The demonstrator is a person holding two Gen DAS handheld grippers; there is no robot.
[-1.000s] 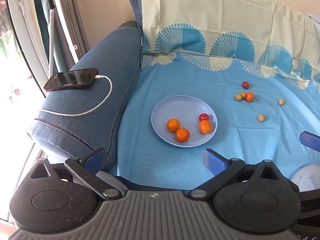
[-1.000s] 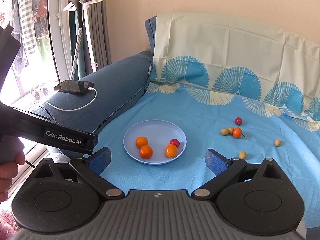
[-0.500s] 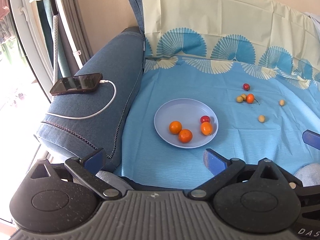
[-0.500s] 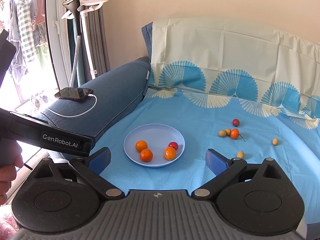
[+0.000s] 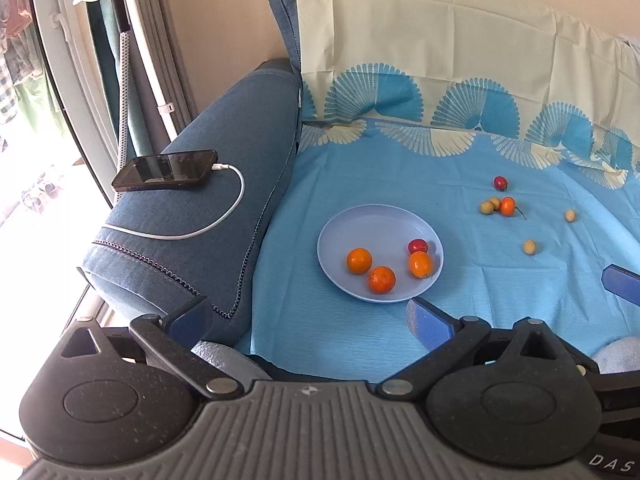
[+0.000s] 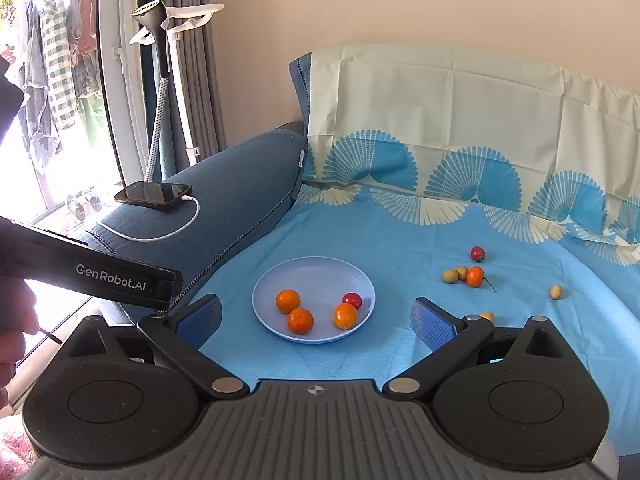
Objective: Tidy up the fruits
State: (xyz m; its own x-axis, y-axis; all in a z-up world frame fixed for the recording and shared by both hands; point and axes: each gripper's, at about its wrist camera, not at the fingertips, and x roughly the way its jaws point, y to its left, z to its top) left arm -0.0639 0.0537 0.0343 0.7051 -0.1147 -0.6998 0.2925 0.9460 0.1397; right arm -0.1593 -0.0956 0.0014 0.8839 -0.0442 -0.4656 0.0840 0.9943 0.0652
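both the left gripper (image 5: 308, 314) and right gripper (image 6: 316, 320) hang with jaws wide apart, holding nothing. a pale plate (image 6: 320, 276) on the blue sheet (image 6: 400, 232) carries three oranges (image 6: 288, 301) and a red fruit (image 6: 352, 300). loose small fruits (image 6: 475, 276) lie well right of it.

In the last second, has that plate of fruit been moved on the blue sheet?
No. The plate keeps its spot relative to the loose fruit cluster and the sofa arm; only the cameras shifted.

Four oranges (image 6: 288, 301), two red fruits (image 6: 351, 300), four yellow (image 6: 555, 291) (one plate (image 6: 280, 280)).
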